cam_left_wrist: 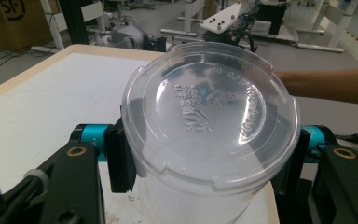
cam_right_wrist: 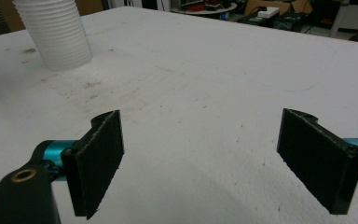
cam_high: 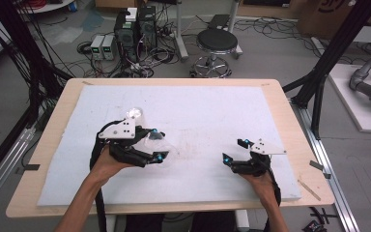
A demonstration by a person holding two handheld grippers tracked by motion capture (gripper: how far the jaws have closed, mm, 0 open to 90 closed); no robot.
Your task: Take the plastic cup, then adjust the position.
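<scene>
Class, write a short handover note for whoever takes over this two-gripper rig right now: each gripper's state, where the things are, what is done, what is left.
Left gripper: shut on the clear plastic container, pads pressing its sides just under the lid, which is seated on top.
Right gripper: open, holding nothing, low over the white foam mat on the table's right side.
Things: the container is left of centre, low over the mat; whether it touches the mat cannot be told. A white ribbed stack stands on the mat.
Done: container gripped.
Left: probably steady it while the right gripper works the lid.
</scene>
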